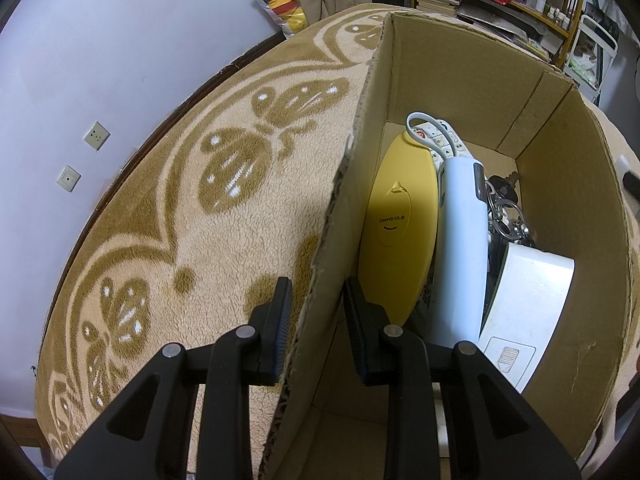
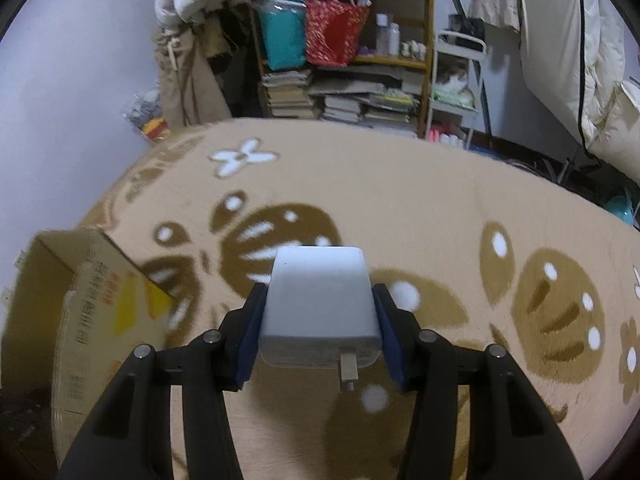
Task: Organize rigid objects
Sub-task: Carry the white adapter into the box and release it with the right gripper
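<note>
My left gripper [image 1: 316, 320] straddles the left wall of an open cardboard box [image 1: 352, 184]; one finger is outside, one inside, with a small gap to the wall. Inside the box lie a yellow oval case [image 1: 396, 232], a light blue handheld device [image 1: 460, 240], a white remote [image 1: 440, 140], keys [image 1: 504, 208] and a white device [image 1: 524, 312]. In the right wrist view my right gripper [image 2: 318, 332] is shut on a white charger plug [image 2: 318, 304], held above the blanket. The box [image 2: 80, 308] sits at lower left there.
A beige blanket with brown butterfly patterns [image 2: 400, 208] covers the bed. A wall [image 1: 100, 60] runs along the bed's left side. A cluttered bookshelf [image 2: 348, 60] with books and bags stands beyond the bed, with hanging clothes beside it.
</note>
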### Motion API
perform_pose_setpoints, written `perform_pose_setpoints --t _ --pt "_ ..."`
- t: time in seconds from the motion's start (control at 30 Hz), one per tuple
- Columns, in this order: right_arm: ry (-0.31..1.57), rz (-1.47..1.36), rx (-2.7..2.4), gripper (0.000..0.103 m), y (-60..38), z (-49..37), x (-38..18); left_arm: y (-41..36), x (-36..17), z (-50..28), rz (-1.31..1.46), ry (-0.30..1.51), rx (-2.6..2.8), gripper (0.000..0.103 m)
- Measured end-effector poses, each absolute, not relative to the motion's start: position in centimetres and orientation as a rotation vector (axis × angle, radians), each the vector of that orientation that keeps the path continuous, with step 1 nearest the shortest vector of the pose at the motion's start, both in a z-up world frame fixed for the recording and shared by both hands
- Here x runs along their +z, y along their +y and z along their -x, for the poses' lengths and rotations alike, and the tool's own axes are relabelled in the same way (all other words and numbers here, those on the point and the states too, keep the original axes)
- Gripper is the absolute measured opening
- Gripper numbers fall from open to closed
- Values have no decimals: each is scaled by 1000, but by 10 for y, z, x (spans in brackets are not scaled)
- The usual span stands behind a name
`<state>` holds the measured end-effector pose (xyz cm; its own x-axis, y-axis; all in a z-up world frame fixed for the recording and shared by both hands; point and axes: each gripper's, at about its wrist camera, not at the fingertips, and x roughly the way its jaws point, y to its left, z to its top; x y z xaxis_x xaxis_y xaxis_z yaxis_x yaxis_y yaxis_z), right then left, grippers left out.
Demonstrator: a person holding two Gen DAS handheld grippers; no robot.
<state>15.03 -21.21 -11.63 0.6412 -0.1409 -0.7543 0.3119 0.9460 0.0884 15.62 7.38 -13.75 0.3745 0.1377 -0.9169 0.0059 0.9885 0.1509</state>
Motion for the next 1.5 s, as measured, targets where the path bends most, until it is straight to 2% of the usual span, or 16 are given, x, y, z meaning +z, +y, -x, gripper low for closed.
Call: perform_pose_setpoints --t 0.57,1.1,1.5 --pt "703 -194 19 56 -125 -148 -50 74 -137 -156 -137 1185 85 26" --pt "749 -172 145 56 -69 -146 -73 75 -140 -156 -134 1188 85 26" --pt "812 -151 124 56 -63 -154 -91 78 -141 -155 -115 1191 78 26"
